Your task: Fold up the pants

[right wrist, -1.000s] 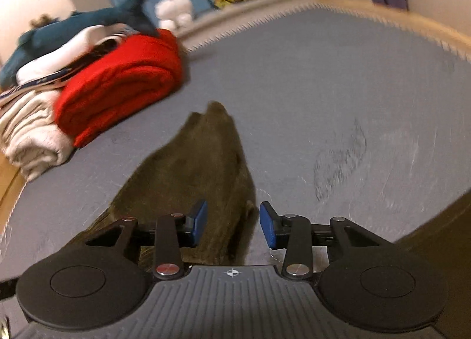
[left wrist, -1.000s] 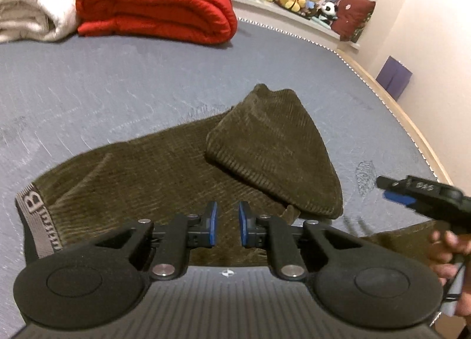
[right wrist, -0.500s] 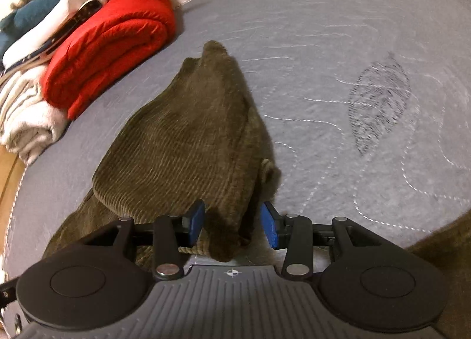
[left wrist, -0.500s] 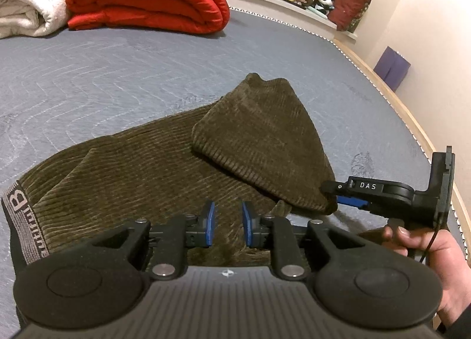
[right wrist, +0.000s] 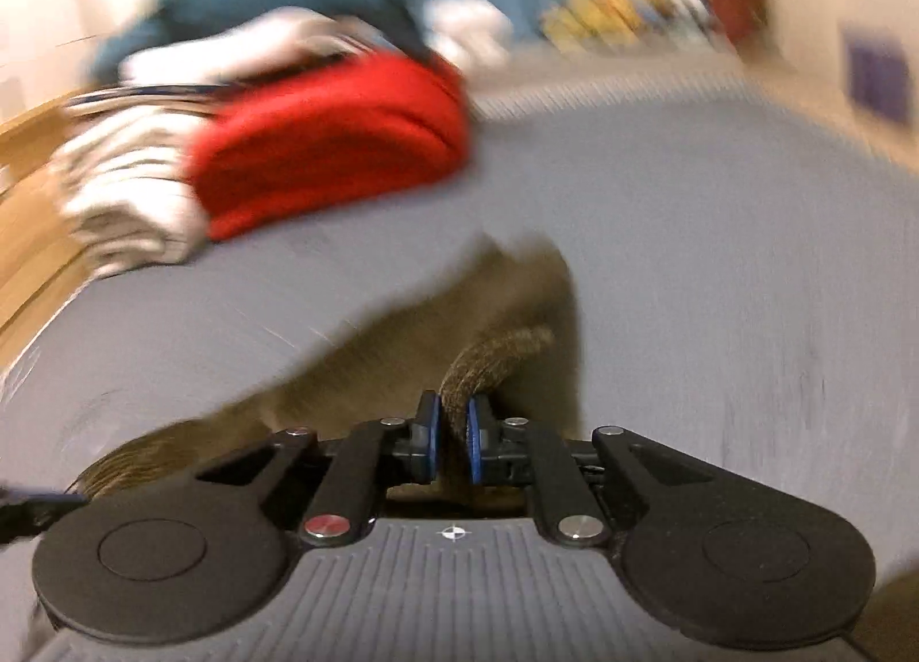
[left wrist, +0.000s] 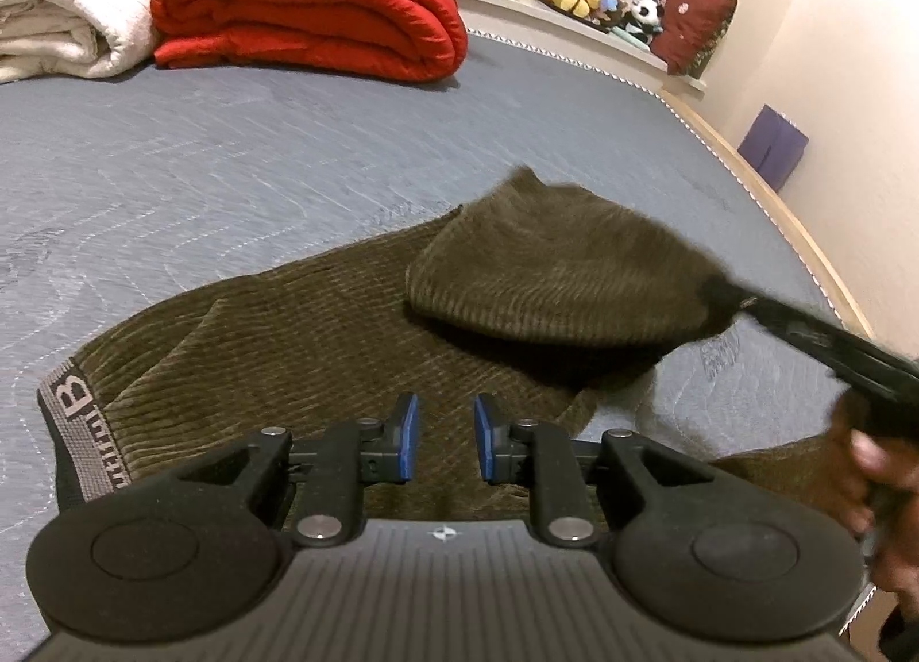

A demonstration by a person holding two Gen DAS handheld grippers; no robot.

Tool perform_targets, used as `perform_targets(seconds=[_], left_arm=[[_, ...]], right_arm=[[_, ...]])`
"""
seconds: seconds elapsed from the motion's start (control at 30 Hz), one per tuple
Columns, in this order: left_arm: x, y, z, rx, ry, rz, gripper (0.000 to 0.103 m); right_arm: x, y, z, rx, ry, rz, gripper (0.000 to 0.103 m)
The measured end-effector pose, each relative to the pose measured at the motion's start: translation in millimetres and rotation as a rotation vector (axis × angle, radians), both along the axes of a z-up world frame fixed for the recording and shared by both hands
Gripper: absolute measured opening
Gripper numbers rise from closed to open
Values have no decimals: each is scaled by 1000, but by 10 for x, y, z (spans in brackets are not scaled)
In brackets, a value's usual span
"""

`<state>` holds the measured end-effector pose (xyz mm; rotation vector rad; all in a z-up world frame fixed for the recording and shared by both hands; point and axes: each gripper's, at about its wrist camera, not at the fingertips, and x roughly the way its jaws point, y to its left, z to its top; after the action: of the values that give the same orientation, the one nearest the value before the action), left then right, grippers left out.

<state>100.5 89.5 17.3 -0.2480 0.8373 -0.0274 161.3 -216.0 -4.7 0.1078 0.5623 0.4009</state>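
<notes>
Corduroy, olive-brown, sprawled across the near part of the grey bed [left wrist: 230, 156], which is where the pants [left wrist: 298, 351] sit right now. Waistband [left wrist: 74, 420] with the lettered elastic is at the near-left, and the legs run off toward the bed's right edge.

Progress check: I'd call it early-to-middle. One leg end is already doubled back over the body of the pants, so there's a first fold of sorts, but it's lumpy and skewed, not a tidy stack. Another bit of brown cloth trails off at the near-right, by the hand [left wrist: 873, 466], so not everything is gathered in yet.

My right claw [right wrist: 452, 438] is closing down and has a wad of corduroy pinched between its blue pads [right wrist: 431, 435]. From the left view it has the folded flap by its right-hand tip, lifted a little off the bed. That view is very blurry, so don't ask me for details.

Left claw [left wrist: 441, 443] hovers over the pants near the waist, pads [left wrist: 406, 435] a small way apart, nothing between them.

Still left, as I read it: carry that flap over properly, square the legs up, then fold toward the waistband. Red quilt [left wrist: 310, 1] and white blanket [left wrist: 63, 1] at the far-left corner are well out of the way.
</notes>
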Motion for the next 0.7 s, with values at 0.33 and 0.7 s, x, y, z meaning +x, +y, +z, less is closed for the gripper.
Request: perform_targets(seconds=[0.33, 0.7], left_arm=[[-102, 285, 39, -10, 5, 54, 23], [-119, 272, 32, -19, 15, 49, 27]], right_arm=[[-940, 436, 44, -185, -145, 602, 9], [-266, -159, -228, 215, 294, 307, 57]])
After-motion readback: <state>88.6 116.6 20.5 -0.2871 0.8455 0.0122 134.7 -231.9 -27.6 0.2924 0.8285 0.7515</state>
